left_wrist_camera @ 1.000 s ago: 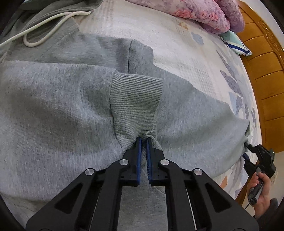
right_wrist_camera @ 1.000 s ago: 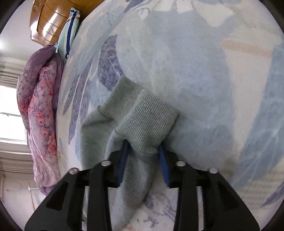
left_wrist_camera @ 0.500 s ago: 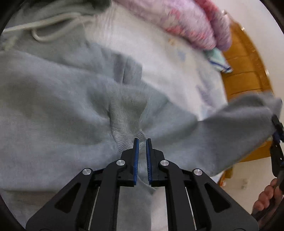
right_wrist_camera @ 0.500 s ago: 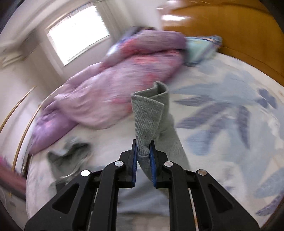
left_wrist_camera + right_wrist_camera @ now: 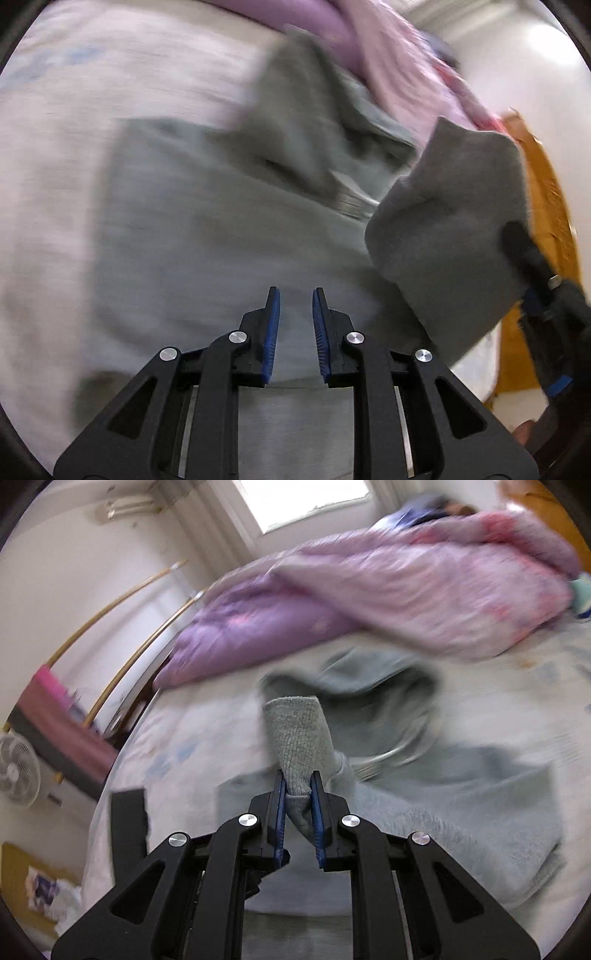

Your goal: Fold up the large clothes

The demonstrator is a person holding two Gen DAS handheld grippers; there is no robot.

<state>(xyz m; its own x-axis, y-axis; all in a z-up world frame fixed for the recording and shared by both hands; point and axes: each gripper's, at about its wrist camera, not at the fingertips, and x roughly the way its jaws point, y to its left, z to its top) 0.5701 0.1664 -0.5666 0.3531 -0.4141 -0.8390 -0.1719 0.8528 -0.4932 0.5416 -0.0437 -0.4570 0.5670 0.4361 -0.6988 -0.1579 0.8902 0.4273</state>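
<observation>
A grey hoodie (image 5: 207,236) lies spread on the bed; it also shows in the right wrist view (image 5: 461,794). My left gripper (image 5: 295,306) is open and empty, just above the hoodie's body. My right gripper (image 5: 298,790) is shut on the ribbed sleeve cuff (image 5: 299,734) and holds it up above the hoodie. In the left wrist view the lifted sleeve (image 5: 447,221) hangs at the right, with the right gripper (image 5: 539,284) behind it. The hood (image 5: 354,686) lies crumpled toward the quilt. Both views are blurred.
A purple and pink quilt (image 5: 369,602) is heaped along the far side of the bed. A wooden headboard (image 5: 546,192) stands at the right. A fan (image 5: 14,775) and a pink bench (image 5: 55,716) stand beside the bed. The pale bedsheet (image 5: 74,110) surrounds the hoodie.
My left gripper has let go of the other cuff, opened and pulled back. My right gripper has shut on its cuff, lifted it and carried the sleeve over the hoodie's body.
</observation>
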